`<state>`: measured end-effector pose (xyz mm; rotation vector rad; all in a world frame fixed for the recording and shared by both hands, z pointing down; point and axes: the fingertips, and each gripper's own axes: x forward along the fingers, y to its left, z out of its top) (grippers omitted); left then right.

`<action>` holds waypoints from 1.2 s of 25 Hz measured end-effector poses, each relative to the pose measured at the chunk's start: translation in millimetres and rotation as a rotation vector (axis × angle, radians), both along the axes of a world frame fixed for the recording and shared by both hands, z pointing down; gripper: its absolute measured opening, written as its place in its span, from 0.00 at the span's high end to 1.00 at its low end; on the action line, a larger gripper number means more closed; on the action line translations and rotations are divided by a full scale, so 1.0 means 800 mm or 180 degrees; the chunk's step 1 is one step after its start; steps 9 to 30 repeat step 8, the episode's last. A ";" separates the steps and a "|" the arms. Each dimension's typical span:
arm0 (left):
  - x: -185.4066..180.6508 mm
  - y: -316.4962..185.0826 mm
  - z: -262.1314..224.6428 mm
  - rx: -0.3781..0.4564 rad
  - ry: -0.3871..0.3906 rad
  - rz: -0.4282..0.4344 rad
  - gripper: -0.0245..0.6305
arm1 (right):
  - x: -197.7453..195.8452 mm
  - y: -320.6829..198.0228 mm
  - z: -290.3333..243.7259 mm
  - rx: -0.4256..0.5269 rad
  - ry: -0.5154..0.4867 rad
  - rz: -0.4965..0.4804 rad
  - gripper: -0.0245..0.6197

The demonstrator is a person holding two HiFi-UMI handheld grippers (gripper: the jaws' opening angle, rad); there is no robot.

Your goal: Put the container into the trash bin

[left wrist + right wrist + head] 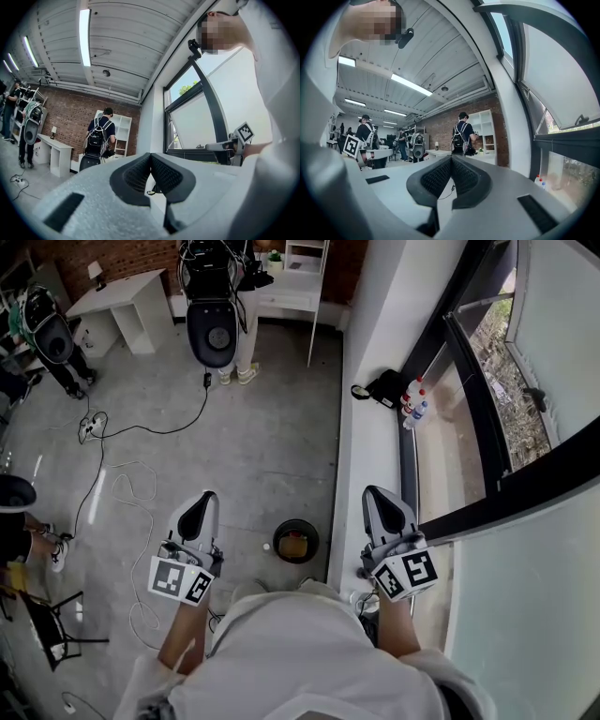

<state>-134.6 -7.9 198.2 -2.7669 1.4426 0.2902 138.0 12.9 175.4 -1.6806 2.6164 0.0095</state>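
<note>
In the head view a round black trash bin [278,530] stands on the grey floor between my two grippers, below them. A yellowish container [292,546] lies inside it. My left gripper [201,506] is held left of the bin and my right gripper [380,499] right of it, both well above the floor and pointing forward. In the left gripper view the left gripper [150,159] has its black pads pressed together with nothing between them. The right gripper [451,163] is shut and empty in the same way.
A small white scrap [266,547] lies on the floor beside the bin. Cables [122,486] run across the floor at left. The white window sill [373,442] at right carries bottles [413,402] and a black bag [384,387]. A person with a backpack rig [216,324] stands ahead by a white shelf [302,277].
</note>
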 end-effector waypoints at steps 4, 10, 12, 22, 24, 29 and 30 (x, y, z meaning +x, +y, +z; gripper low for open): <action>0.000 -0.001 0.001 -0.0007 -0.0006 0.0004 0.94 | 0.000 -0.001 0.000 0.0004 -0.0020 0.0004 0.96; 0.001 -0.003 0.004 -0.0027 -0.0009 0.0004 0.94 | 0.001 -0.004 0.002 0.0013 -0.0042 0.0002 0.96; 0.001 -0.003 0.004 -0.0027 -0.0009 0.0004 0.94 | 0.001 -0.004 0.002 0.0013 -0.0042 0.0002 0.96; 0.001 -0.003 0.004 -0.0027 -0.0009 0.0004 0.94 | 0.001 -0.004 0.002 0.0013 -0.0042 0.0002 0.96; 0.001 -0.003 0.004 -0.0027 -0.0009 0.0004 0.94 | 0.001 -0.004 0.002 0.0013 -0.0042 0.0002 0.96; 0.001 -0.003 0.004 -0.0027 -0.0009 0.0004 0.94 | 0.001 -0.004 0.002 0.0013 -0.0042 0.0002 0.96; 0.001 -0.003 0.004 -0.0027 -0.0009 0.0004 0.94 | 0.001 -0.004 0.002 0.0013 -0.0042 0.0002 0.96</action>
